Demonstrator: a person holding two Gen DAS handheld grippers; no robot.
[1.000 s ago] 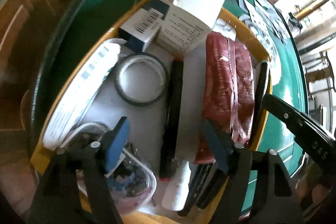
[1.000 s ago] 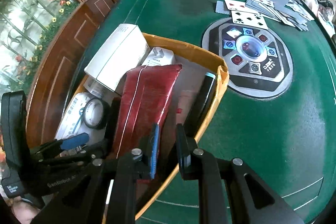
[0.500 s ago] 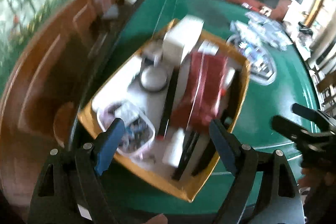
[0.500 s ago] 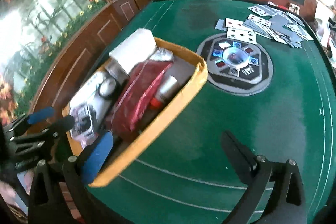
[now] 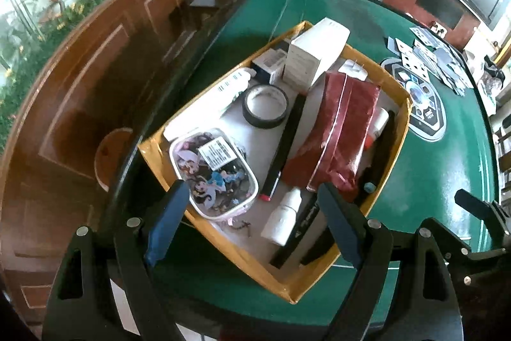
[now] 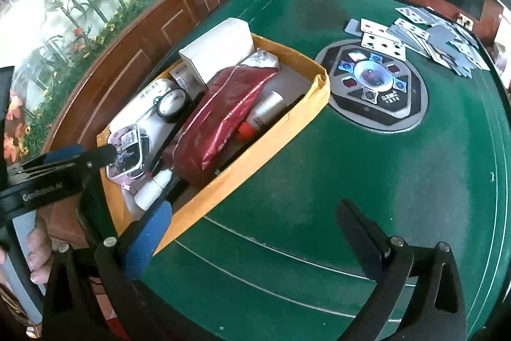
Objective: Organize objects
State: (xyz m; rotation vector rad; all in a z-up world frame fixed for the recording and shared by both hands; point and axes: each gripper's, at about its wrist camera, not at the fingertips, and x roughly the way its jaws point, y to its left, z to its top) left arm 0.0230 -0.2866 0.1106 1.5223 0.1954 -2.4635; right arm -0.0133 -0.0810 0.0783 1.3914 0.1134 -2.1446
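- My reading is that the sorting is nearly done: the yellow cardboard tray (image 5: 322, 283) at the near left edge of the green card table (image 6: 367, 181) is packed full.
- Inside it I see a white carton (image 5: 314, 55) at the far end, a roll of black tape (image 5: 265, 106), a red foil pouch (image 5: 338, 130), a black marker (image 5: 284, 143), a small white dropper bottle (image 5: 282, 218) and a clear pouch of cartoon stickers (image 5: 214, 171) at the near left corner.
- My left gripper (image 5: 252, 219) hangs above the tray's near end, fingers wide apart, holding nothing.
- My right gripper (image 6: 252, 232) is over bare felt right of the tray, also spread and empty.
- Possibly left to do: the playing cards (image 6: 424, 37) scattered at the far right, beyond the round dealer console (image 6: 372, 85).
- That console lies between tray and cards; the tray has little free room.
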